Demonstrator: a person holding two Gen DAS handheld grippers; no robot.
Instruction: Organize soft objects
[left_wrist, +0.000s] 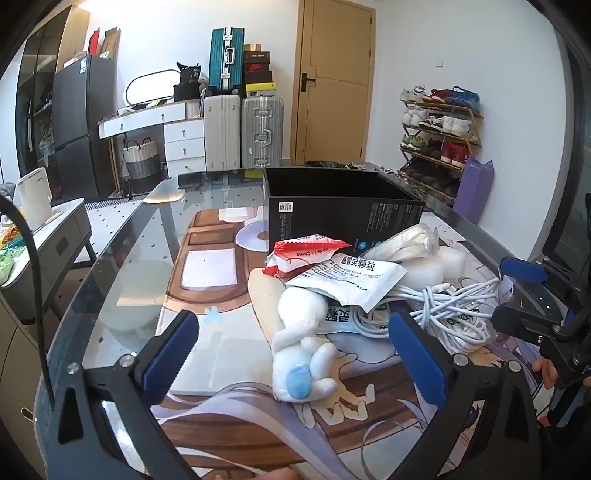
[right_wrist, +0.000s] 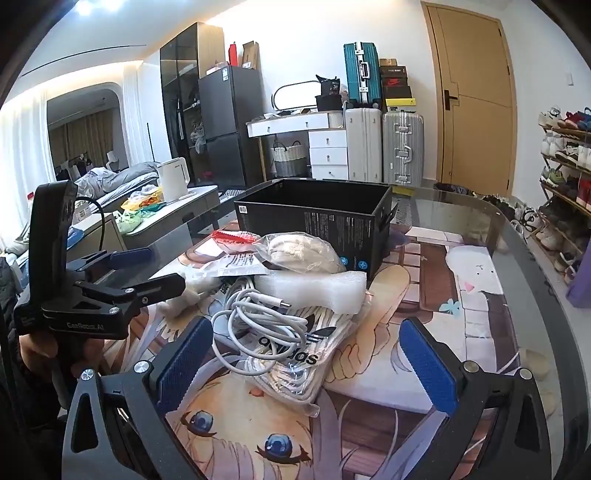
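A white plush toy with a blue patch lies on the printed mat, right between the wide-apart fingers of my left gripper, which is open and not touching it. Behind it is a pile: a red-and-white packet, a white sachet, a coiled white cable, a white foam piece, a bagged cream cloth and a clear adidas bag. My right gripper is open, hovering over the cable and bag. An open black box stands behind the pile.
The glass table carries an anime mat. A shoe rack and a purple bag stand to the right, and suitcases at the back. A low side table with a white kettle is on the left.
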